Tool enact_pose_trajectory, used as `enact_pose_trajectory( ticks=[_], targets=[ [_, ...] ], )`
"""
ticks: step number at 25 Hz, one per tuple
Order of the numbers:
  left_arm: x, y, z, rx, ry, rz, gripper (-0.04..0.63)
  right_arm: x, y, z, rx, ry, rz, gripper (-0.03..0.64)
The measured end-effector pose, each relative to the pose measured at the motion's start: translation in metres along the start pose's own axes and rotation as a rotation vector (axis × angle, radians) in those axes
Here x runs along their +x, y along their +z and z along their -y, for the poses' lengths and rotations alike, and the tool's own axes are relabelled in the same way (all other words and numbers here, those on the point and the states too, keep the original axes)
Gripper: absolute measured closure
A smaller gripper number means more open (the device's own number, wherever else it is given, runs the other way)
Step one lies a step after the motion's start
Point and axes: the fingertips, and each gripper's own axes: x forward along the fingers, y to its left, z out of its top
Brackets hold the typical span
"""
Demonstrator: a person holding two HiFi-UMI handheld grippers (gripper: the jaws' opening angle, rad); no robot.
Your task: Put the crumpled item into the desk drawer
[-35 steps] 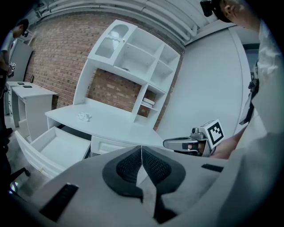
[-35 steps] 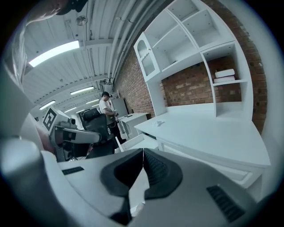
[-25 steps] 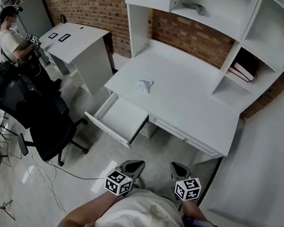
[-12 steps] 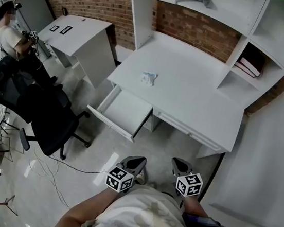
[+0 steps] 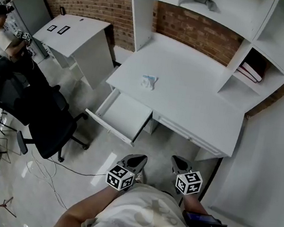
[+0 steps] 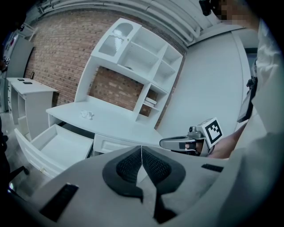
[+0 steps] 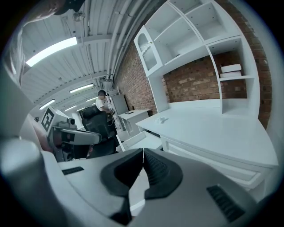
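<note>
A small crumpled white item (image 5: 149,81) lies on the white desk (image 5: 194,107), near its left front part; it also shows as a crumpled white item (image 6: 87,115) in the left gripper view and as a small crumpled item (image 7: 161,119) in the right gripper view. Below it the desk drawer (image 5: 123,118) stands pulled out and empty. My left gripper (image 5: 136,162) and right gripper (image 5: 179,165) hang close to my body, well short of the desk. Both are shut with nothing between the jaws.
A black office chair (image 5: 33,114) stands left of the drawer. A second white desk (image 5: 77,32) is at the back left, with a person (image 5: 3,40) beside it. Books (image 5: 250,71) lie in a shelf cubby of the hutch. A cable (image 5: 67,170) runs over the floor.
The view has shifted slightly; the desk and drawer sit a little further right and lower in frame. Both grippers stay shut near my body.
</note>
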Motion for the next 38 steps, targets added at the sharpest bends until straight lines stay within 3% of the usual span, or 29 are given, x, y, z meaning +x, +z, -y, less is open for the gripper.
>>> enact_pose_trajectory(
  ticks=[24, 38],
  targets=[
    [0.025, 0.069, -0.095, 0.023, -0.039, 0.037, 0.572, 0.096, 0.071, 0.009, -0.032, -0.032, 0.004, 0.594],
    [0.013, 0.073, -0.134, -0.016, -0.006, 0.054, 0.572, 0.126, 0.080, 0.004, -0.012, -0.033, -0.012, 0.594]
  ],
)
